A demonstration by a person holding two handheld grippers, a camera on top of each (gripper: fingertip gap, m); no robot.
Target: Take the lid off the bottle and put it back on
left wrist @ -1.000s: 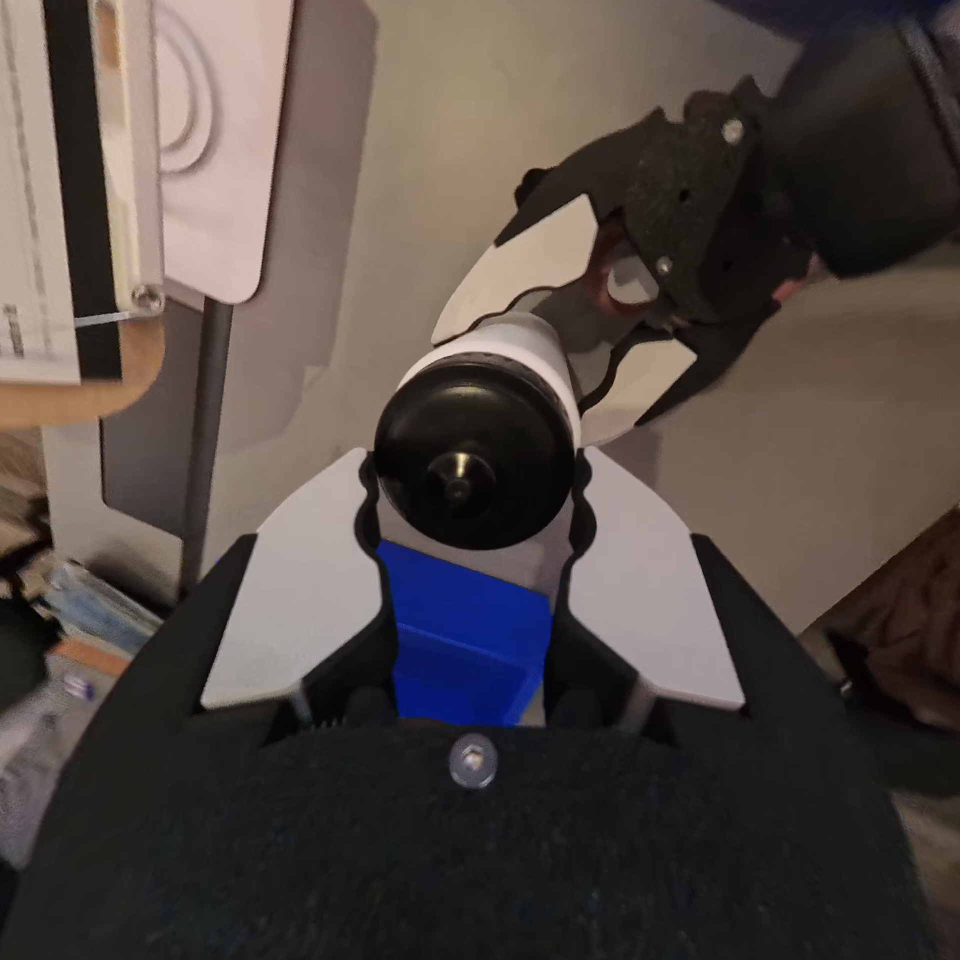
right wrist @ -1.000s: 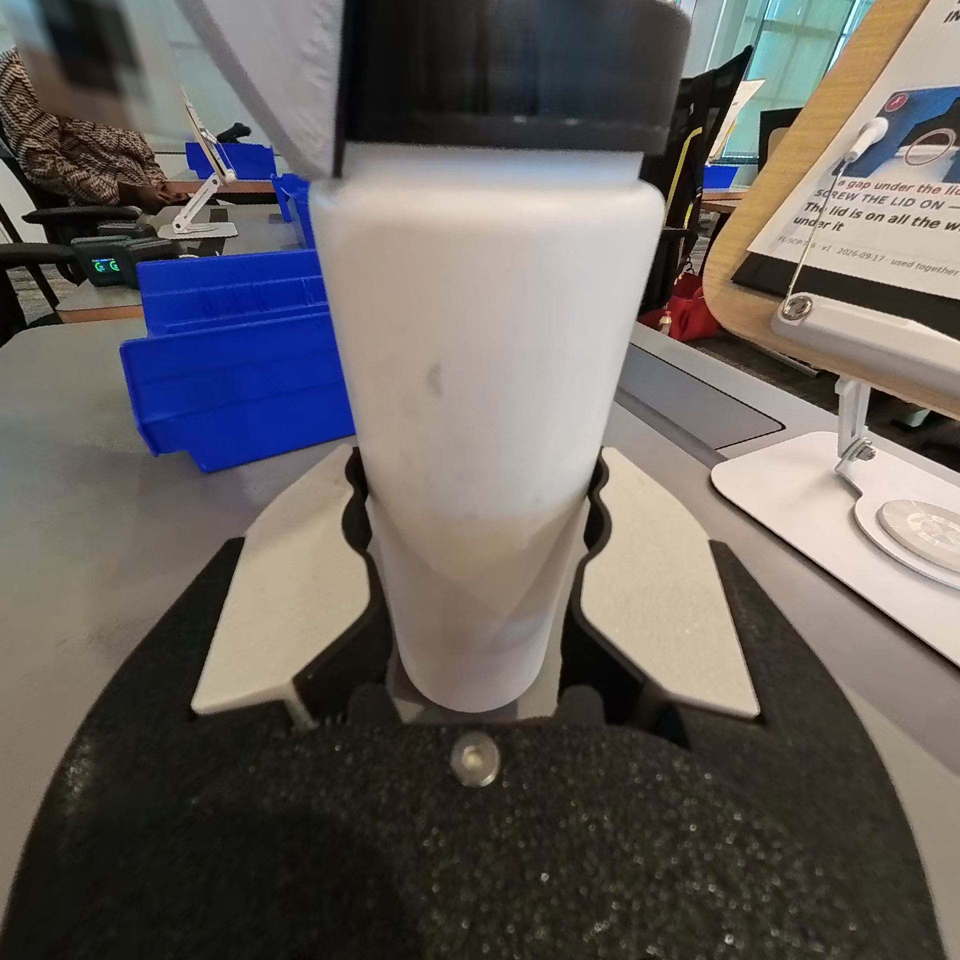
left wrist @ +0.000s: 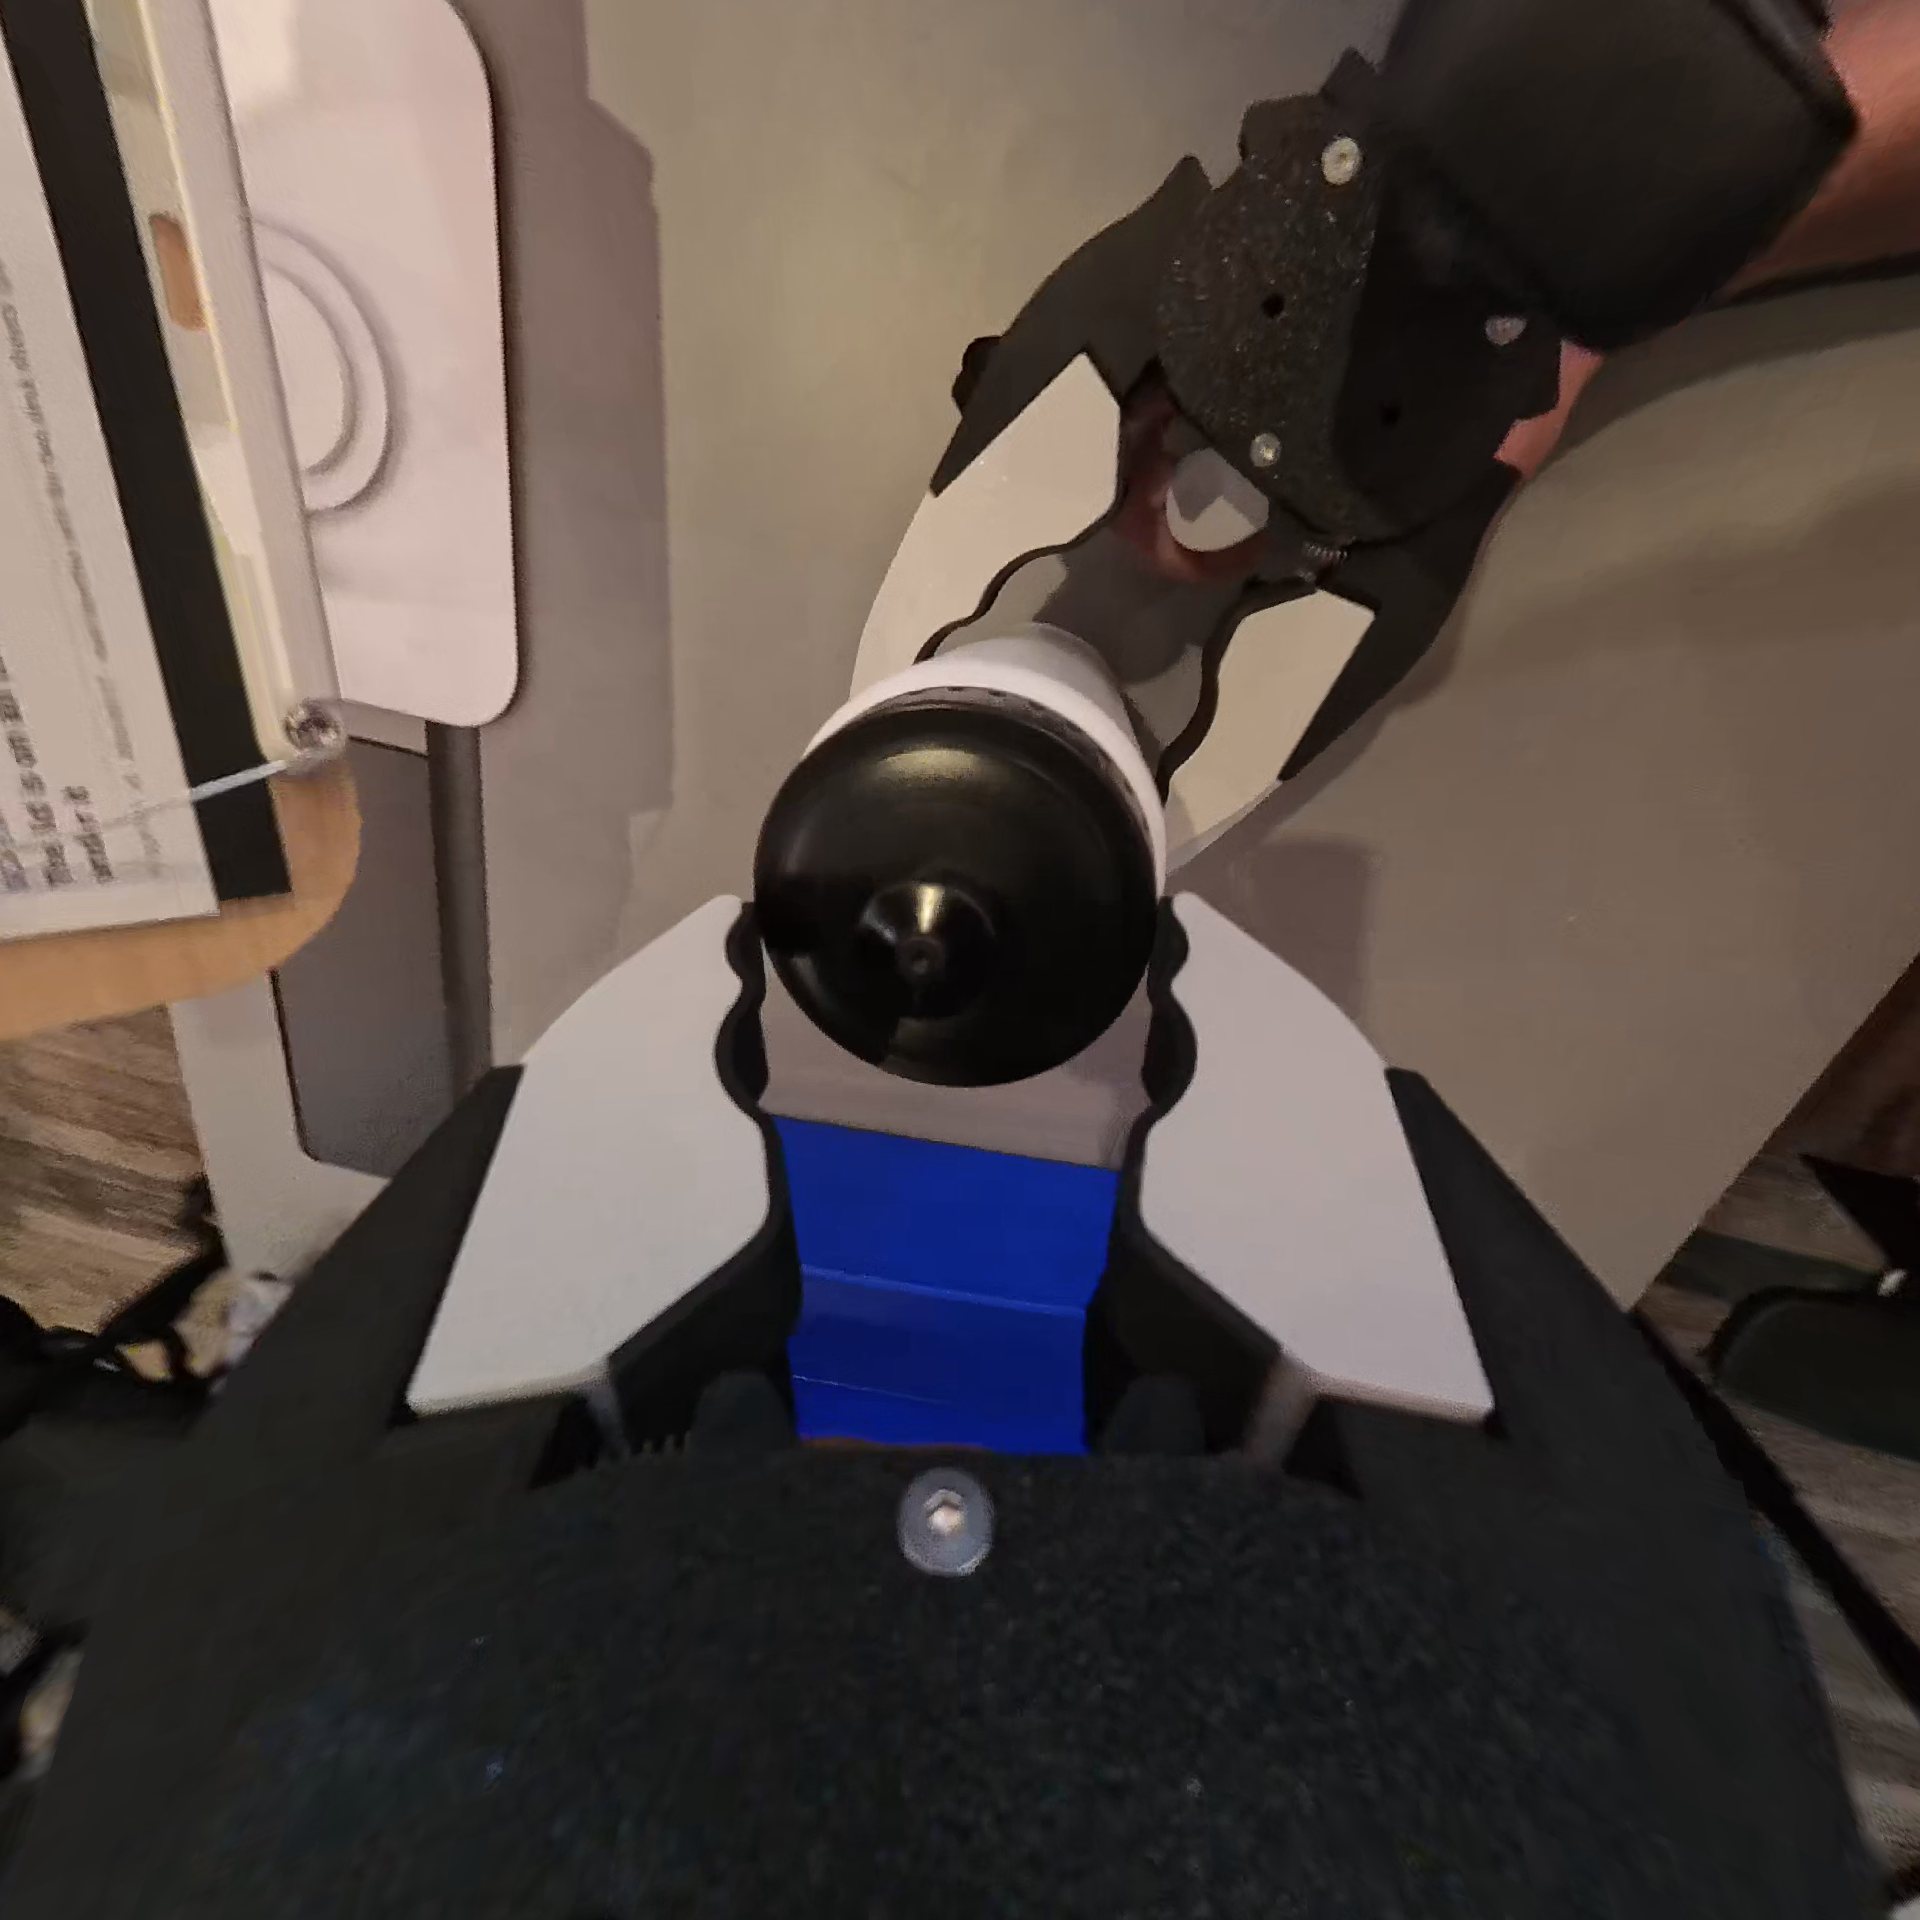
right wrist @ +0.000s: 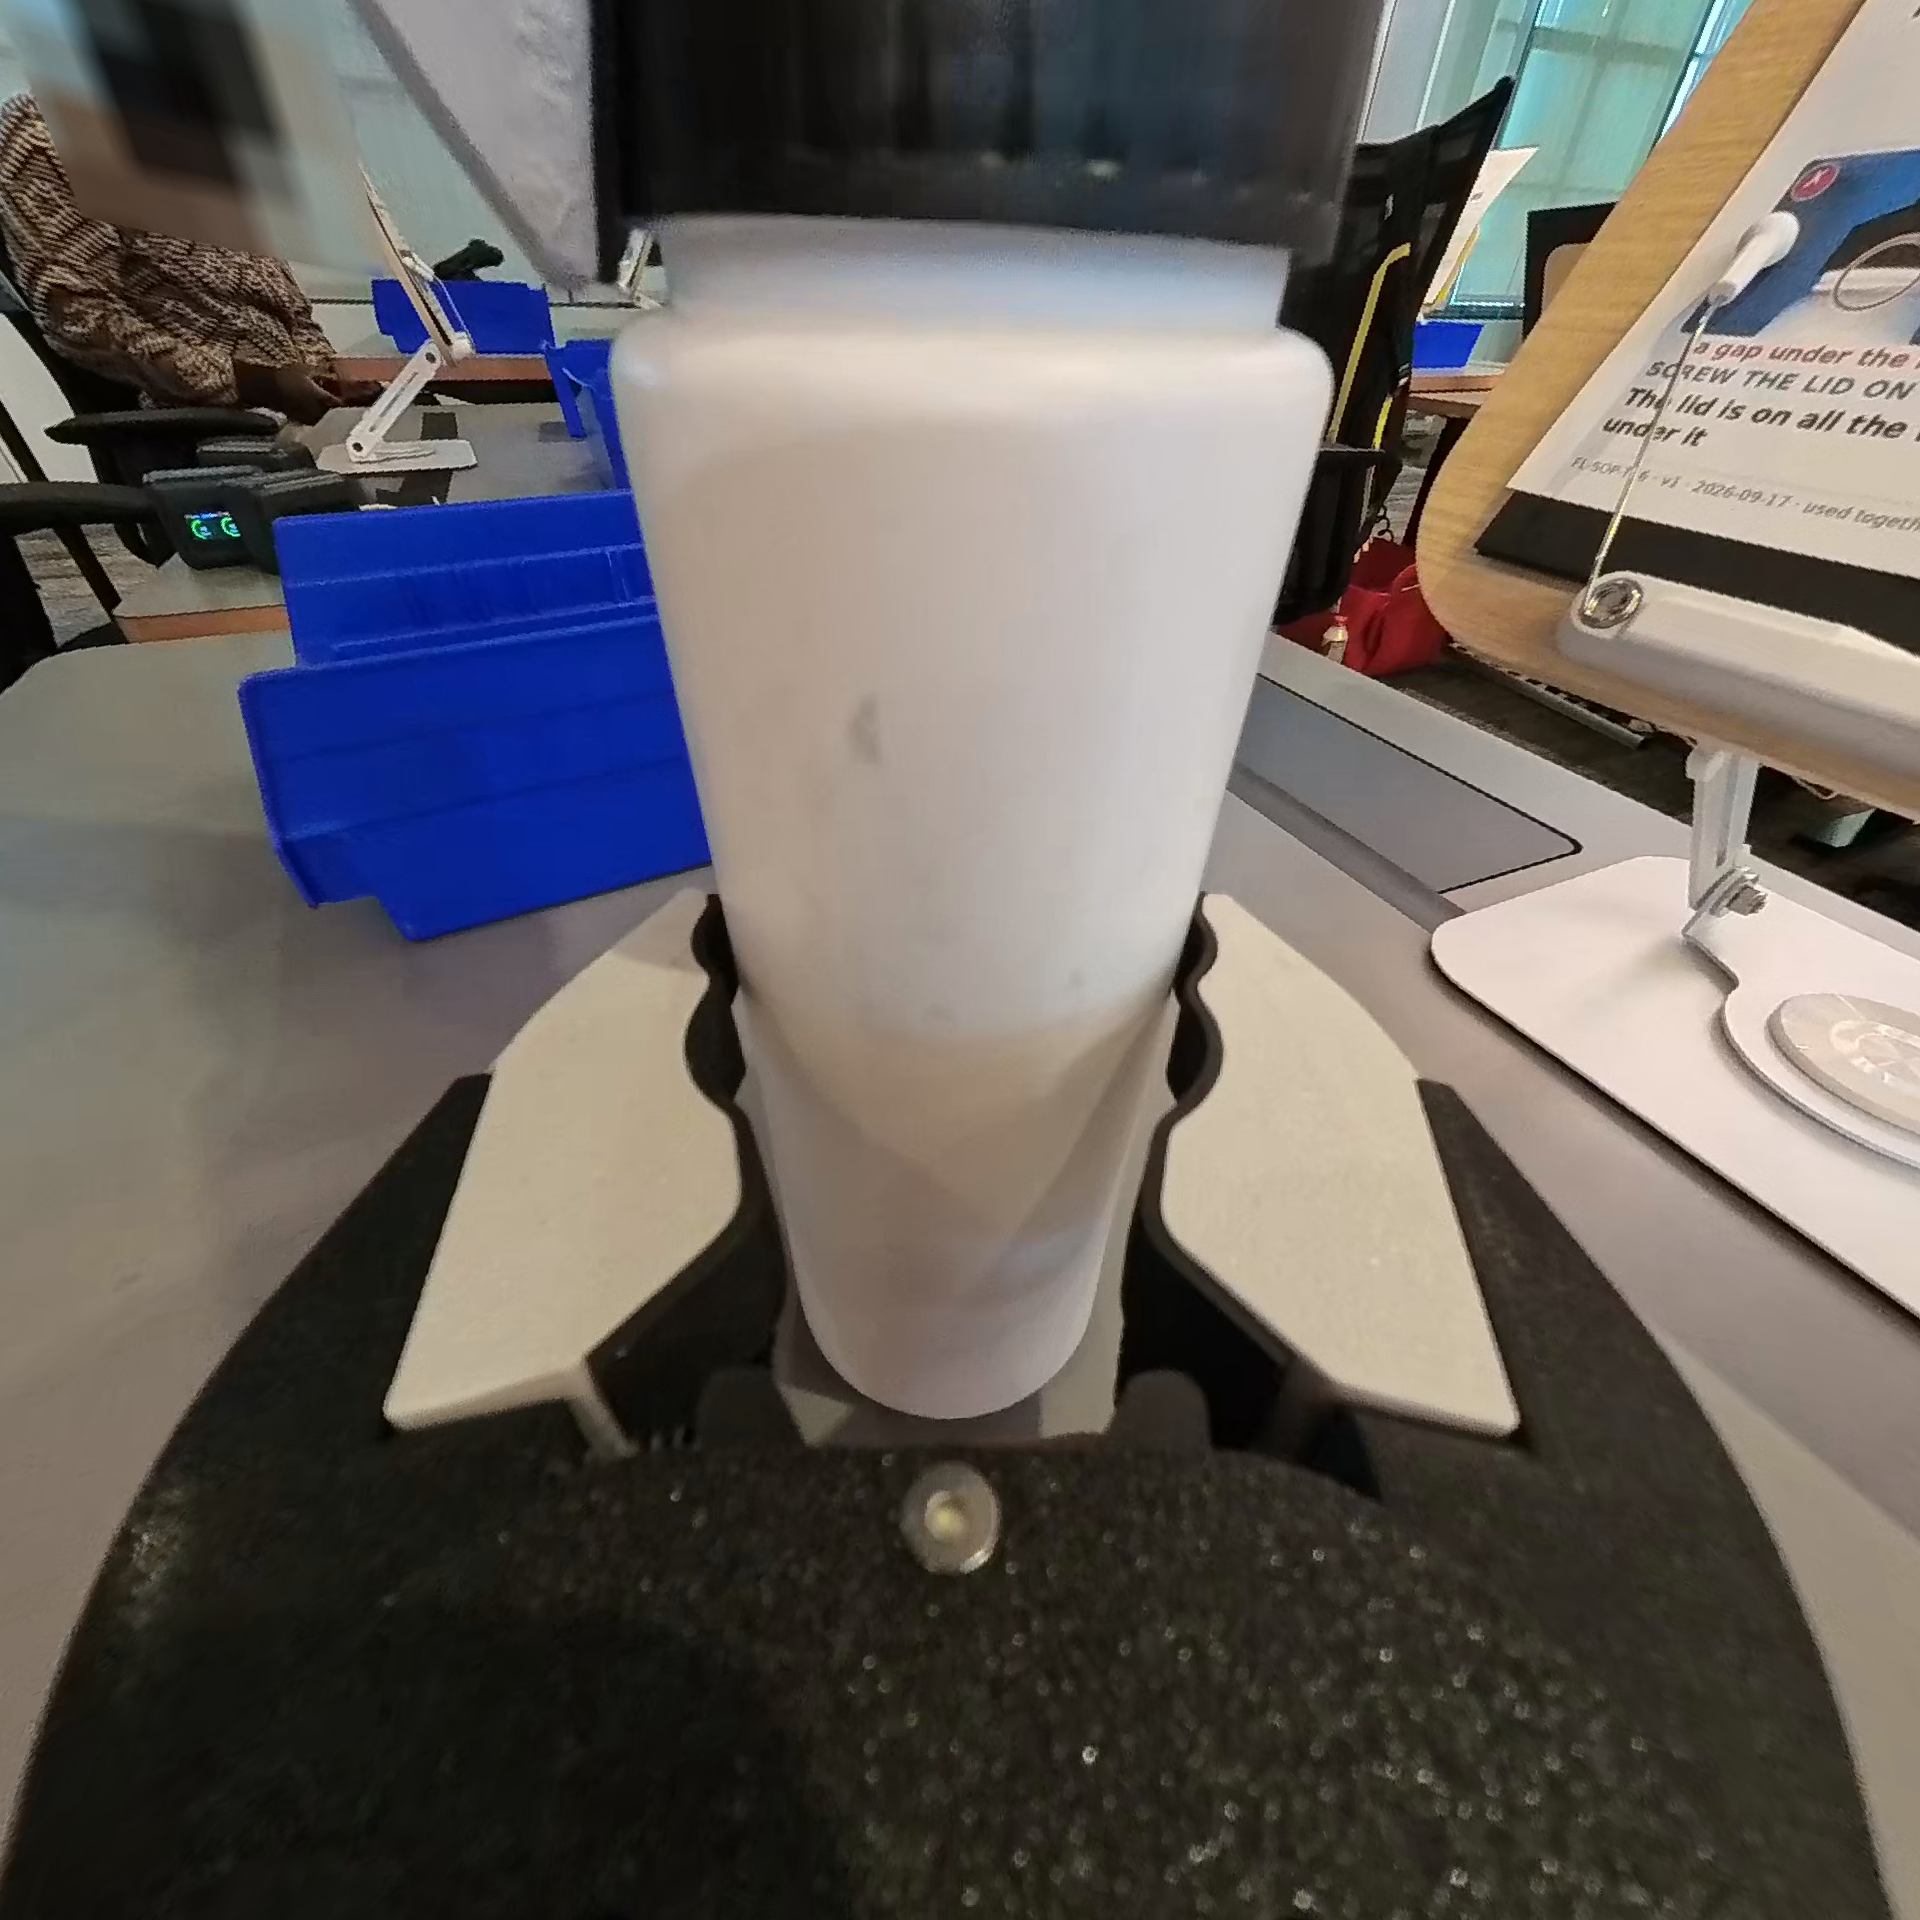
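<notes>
Two grippers are sharing the load: the right gripper (right wrist: 951,1039) is clamping the white bottle (right wrist: 966,675), the left gripper (left wrist: 954,982) is squeezing the black lid (left wrist: 954,894). Turning the lid off-axis risks cross-threading, or the bottle twisting within its grasp.

Upright white bottle (right wrist: 966,727), black lid (left wrist: 951,894) on top

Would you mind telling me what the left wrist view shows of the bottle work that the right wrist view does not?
Only the left wrist view shows the black lid's top between the left gripper's fingers, and the whole right gripper at the bottle's base. Only the right wrist view shows the white bottle's side and neck, plus the person seated far left. Both show the bottle, lid, blue bin and document stand.
</notes>
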